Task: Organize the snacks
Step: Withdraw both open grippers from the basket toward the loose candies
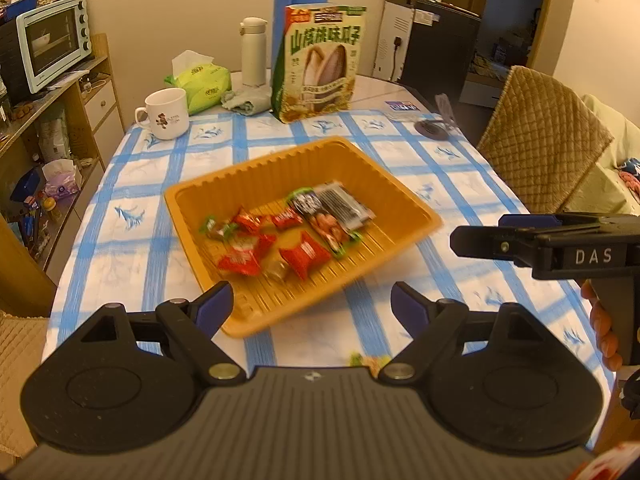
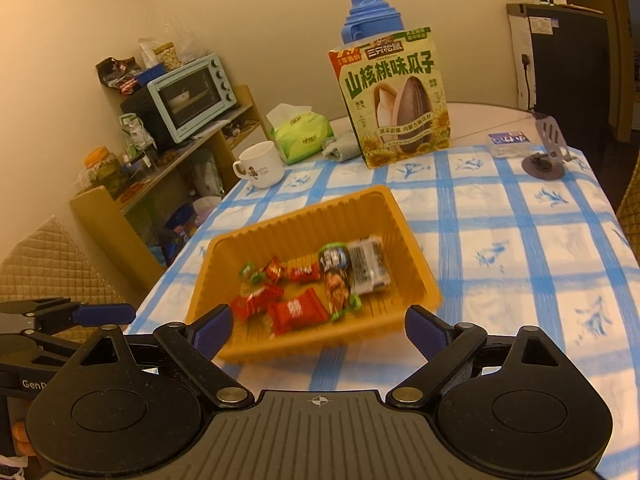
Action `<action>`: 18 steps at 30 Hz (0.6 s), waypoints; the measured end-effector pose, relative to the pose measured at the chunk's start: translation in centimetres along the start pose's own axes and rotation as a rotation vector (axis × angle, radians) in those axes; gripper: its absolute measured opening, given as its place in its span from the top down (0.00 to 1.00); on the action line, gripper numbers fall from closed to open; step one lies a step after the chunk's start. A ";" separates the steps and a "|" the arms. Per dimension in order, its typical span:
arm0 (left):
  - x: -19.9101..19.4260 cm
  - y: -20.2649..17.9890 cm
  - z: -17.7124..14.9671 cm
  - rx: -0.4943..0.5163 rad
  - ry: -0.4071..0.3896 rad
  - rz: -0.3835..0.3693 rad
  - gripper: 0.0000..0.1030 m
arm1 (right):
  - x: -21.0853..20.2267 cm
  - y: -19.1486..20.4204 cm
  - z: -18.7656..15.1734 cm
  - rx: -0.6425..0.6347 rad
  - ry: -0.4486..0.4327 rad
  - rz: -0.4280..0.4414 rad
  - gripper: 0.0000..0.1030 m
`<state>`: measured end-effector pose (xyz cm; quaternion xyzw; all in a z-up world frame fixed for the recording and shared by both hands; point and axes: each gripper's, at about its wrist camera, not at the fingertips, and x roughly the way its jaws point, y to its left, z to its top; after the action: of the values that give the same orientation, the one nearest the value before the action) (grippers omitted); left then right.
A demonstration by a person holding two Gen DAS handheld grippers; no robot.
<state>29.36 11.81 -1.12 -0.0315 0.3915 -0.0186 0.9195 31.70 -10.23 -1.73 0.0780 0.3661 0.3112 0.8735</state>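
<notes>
Wrapped snacks (image 1: pixel 280 236) lie in an orange tray (image 1: pixel 208 184) near the middle of the checked table (image 1: pixel 460 168). A sunflower-seed bag (image 1: pixel 320 60) stands toward the far edge. Left tongs (image 1: pixel 312 304) and right tongs (image 2: pixel 318 328) hang wide open, empty, by the tray's near rim.

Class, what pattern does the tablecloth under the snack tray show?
Blue grid on white, small blue motifs in the squares: tablecloth, clearest in the right wrist view.
</notes>
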 end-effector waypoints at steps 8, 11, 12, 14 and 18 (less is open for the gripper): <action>-2.8 -3.5 -3.6 0.012 0.026 -0.014 0.18 | -4.7 -0.4 -4.1 -0.006 0.016 -0.002 0.10; -3.5 -4.7 -5.1 0.010 0.042 -0.021 0.18 | -6.4 -1.0 -5.9 -0.008 0.035 -0.001 0.10; -3.8 -5.2 -5.6 0.011 0.046 -0.024 0.18 | -6.9 -1.1 -6.5 -0.010 0.042 -0.003 0.10; -4.2 -6.0 -6.5 0.012 0.054 -0.028 0.18 | -7.9 -1.4 -7.8 -0.015 0.055 -0.005 0.10; -4.5 -7.5 -8.2 0.010 0.076 -0.025 0.18 | -9.6 -2.1 -9.8 -0.014 0.082 -0.010 0.10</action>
<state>20.25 4.20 -2.98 -0.0314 0.4257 -0.0333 0.9037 20.84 -18.58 -3.90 0.0575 0.3996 0.3124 0.8599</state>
